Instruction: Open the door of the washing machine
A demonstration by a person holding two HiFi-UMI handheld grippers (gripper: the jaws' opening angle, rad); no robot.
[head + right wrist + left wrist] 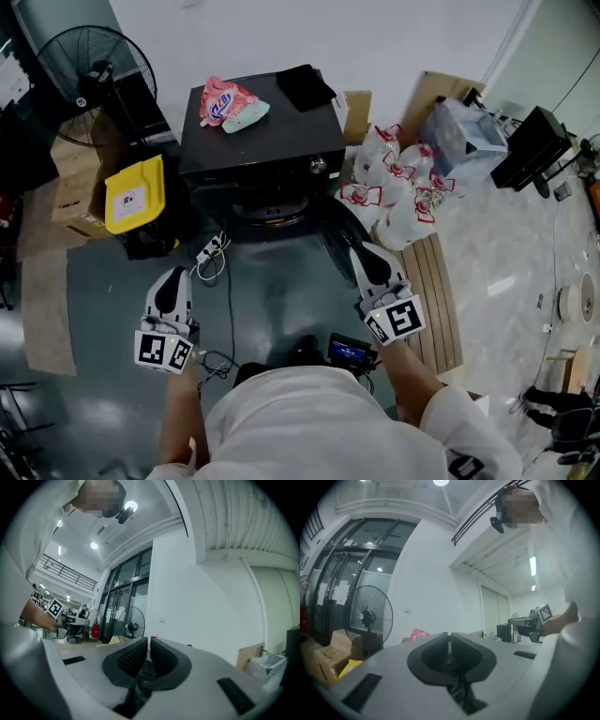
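Black box-shaped washing machine stands ahead of both hand-held grippers, well apart from them.
The left gripper and right gripper point level, jaws pressed together on nothing. A pink plastic packet lies on the machine's top, and white red-printed bags are heaped beyond the right gripper.

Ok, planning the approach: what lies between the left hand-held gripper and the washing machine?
Head view: a white power strip with looped cable on the floor, between the left hand-held gripper and the washing machine.
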